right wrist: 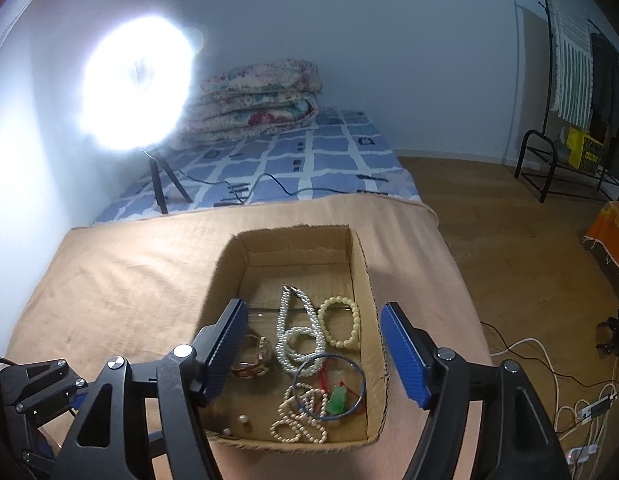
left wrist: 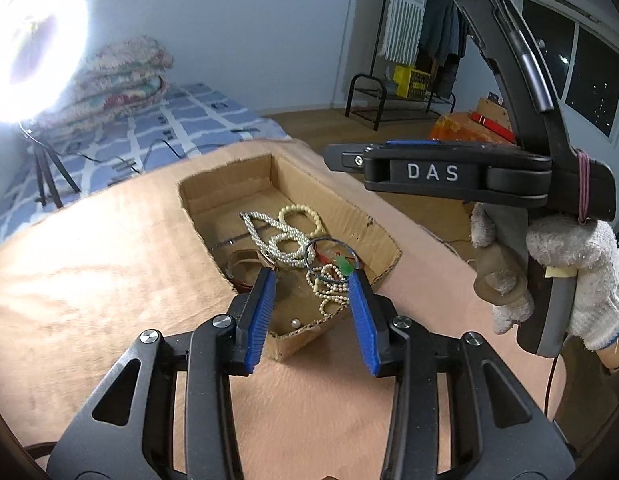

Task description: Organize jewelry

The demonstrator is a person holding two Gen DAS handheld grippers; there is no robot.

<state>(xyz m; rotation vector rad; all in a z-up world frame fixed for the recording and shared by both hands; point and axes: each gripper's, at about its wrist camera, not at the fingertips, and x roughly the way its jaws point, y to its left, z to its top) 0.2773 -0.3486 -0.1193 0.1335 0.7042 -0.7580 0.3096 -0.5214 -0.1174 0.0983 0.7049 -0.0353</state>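
Inside the cardboard box on the tan cloth lies all the jewelry: a white pearl necklace, a cream bead bracelet, a thin blue bangle over a green pendant, a small-bead strand, and a gold-toned watch or cuff by the left wall. Nothing lies on the cloth outside the box.

The pile sits below and ahead of both grippers. The right gripper looks almost straight down the box's long axis, its blue pads spread wide with nothing between them. The left gripper comes in from the box's near corner, pads partly apart and empty, angled down over the small-bead strand. In my judgement the left one is nearer that strand, the right one better lined up with the necklace. A gloved hand holds the right gripper's handle, tilted downward.
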